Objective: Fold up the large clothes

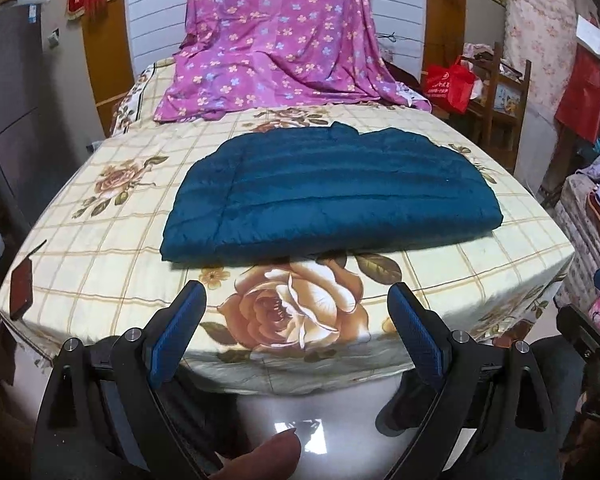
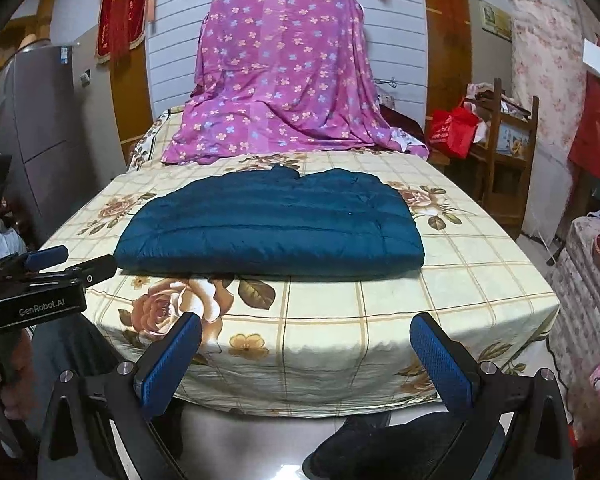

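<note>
The left gripper (image 1: 296,296) has its jaws wide apart, w/ nothing between the blue pads (image 1: 176,332). It points forward and a bit downward. One fingertip of the person (image 1: 268,456) shows at the bottom of the left view, under the gripper. The right gripper (image 2: 306,328) is also spread wide and holds nothing, same pose approx. In the right view the left gripper shows at the left edge, beside the right one, at similar height.

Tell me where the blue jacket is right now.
In both views the folded blue jacket lies mid-bed on the floral sheet, ahead of both open grippers, with the purple cloth behind it.
</note>
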A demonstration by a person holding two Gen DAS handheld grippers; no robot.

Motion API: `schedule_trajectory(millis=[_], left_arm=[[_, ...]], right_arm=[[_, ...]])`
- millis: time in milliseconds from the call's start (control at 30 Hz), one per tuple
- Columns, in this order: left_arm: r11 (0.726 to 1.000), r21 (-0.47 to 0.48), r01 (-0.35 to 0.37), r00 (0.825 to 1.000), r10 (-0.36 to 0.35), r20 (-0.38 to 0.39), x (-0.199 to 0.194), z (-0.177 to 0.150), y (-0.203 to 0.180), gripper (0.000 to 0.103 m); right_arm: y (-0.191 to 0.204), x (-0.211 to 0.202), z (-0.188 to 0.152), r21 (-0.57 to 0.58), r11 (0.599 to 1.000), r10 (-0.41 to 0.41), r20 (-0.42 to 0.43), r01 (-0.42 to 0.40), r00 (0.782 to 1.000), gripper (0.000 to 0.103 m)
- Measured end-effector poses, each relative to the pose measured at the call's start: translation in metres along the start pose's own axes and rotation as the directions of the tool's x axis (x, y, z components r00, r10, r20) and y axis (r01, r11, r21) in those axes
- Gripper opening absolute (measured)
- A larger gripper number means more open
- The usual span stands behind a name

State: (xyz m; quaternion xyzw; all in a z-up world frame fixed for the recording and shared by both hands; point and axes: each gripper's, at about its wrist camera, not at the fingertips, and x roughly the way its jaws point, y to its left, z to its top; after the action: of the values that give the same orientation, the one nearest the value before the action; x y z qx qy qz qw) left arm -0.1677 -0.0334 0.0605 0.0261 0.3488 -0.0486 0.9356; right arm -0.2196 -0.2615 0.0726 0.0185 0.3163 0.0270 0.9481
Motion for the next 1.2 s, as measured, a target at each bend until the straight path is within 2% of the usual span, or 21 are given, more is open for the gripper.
schedule_trajectory(millis=[933,1200], left_arm=[[1.000,-0.008,0.009,1.000,-0.009,-0.021,0.003,-0.002,0.005,0.092],[0.999,-0.011,0.035,0.999,-0.035,-0.021,0.003,-0.007,0.004,0.092]], right_arm=[[0.007,-0.011,0.003,-0.018,1.000,-0.009,0.015,0.009,1.000,0.103],[0.006,-0.009,0.003,-0.005,1.000,0.000,0.004,0.000,1.000,0.103]])
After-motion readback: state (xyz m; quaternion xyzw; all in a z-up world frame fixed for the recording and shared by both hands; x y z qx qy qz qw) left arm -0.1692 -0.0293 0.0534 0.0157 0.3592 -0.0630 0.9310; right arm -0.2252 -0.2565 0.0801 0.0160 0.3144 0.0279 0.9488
